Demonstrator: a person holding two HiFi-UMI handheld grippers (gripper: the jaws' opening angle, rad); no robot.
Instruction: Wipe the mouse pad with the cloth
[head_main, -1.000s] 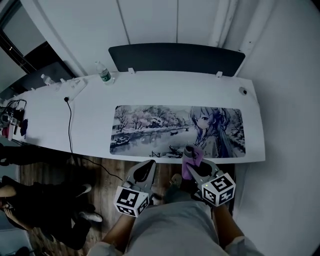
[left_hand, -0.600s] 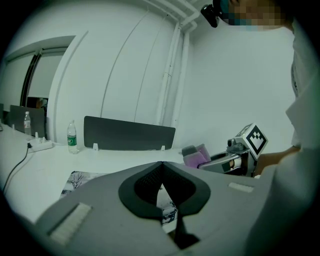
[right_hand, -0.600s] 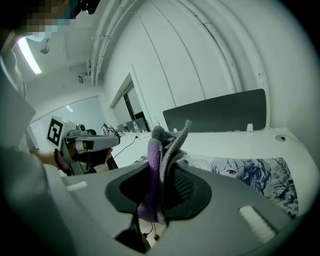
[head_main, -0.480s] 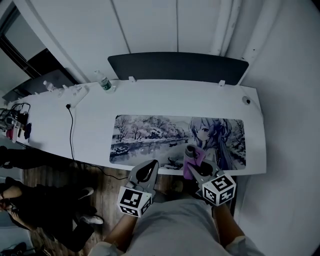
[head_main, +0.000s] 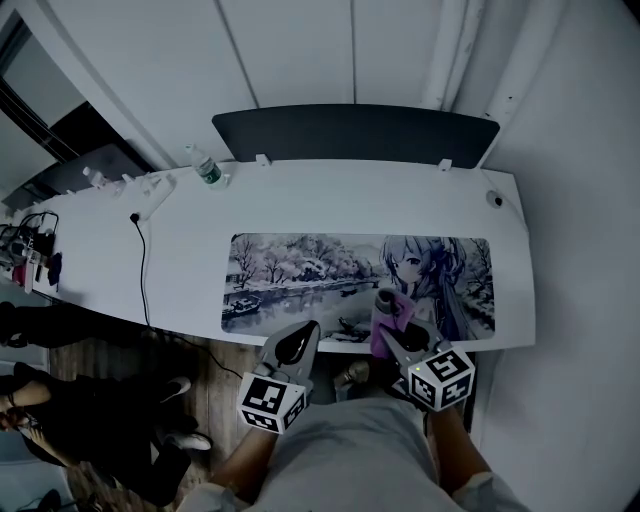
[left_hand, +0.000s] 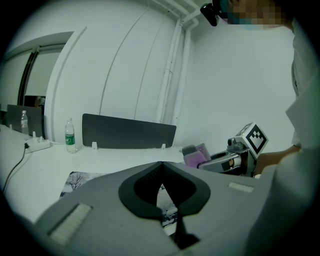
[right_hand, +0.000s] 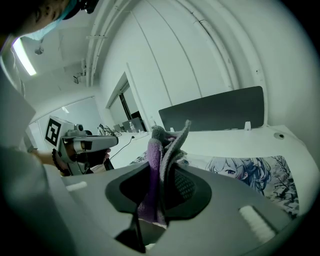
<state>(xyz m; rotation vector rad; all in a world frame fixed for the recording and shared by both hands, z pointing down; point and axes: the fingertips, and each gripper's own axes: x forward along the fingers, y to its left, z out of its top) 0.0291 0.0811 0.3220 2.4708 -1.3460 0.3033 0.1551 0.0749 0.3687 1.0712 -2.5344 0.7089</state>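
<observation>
Our left gripper (head_main: 303, 330) hangs at the near edge of the white desk (head_main: 180, 270), jaws pressed together on nothing. At its 3 o'clock, our right gripper (head_main: 383, 300) clamps the folded purple-and-grey cloth (right_hand: 159, 165) upright between its jaws, over the 5 o'clock edge of the long illustrated mouse pad (head_main: 300, 268).
</observation>
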